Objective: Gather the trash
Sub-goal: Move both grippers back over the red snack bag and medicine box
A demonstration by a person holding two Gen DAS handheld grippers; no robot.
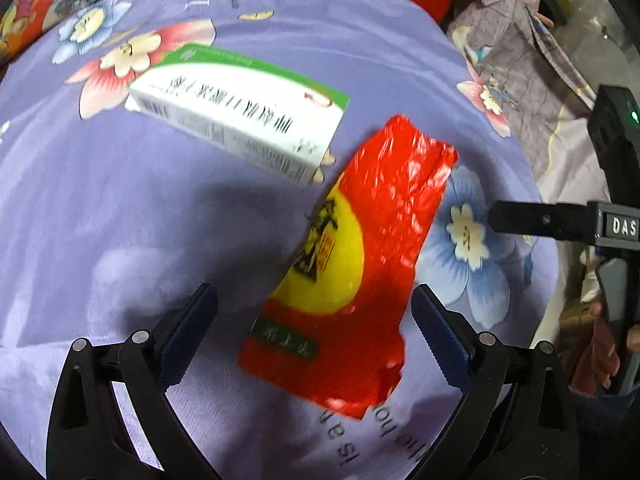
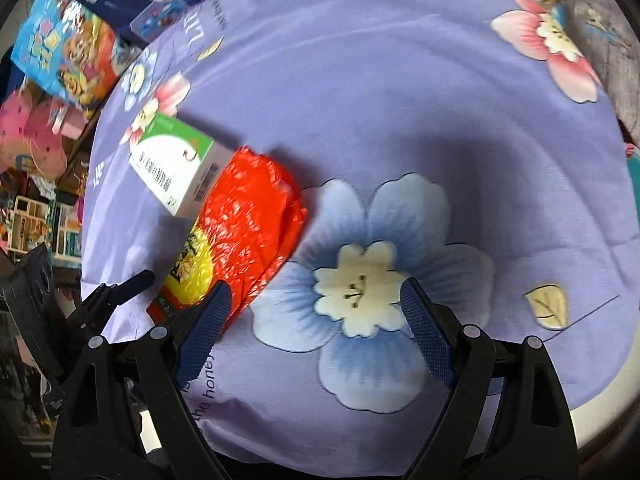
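Spread across both views, a lilac flowered cloth (image 1: 120,208) over the worktop, there as the ground for two loose bits of trash. Centre to lower right in the left wrist view, a crumpled red wrapper (image 1: 360,264), its upper end just beside the corner of a white-and-green carton (image 1: 240,120) at upper left, probably dropped there for collecting. Left hand-held gripper (image 1: 316,332) wide open and empty, straddling the wrapper's lower end as if lined up for a pinch; right hand-held gripper (image 2: 316,320) likewise agape over a printed blue flower (image 2: 360,288), holding nothing.
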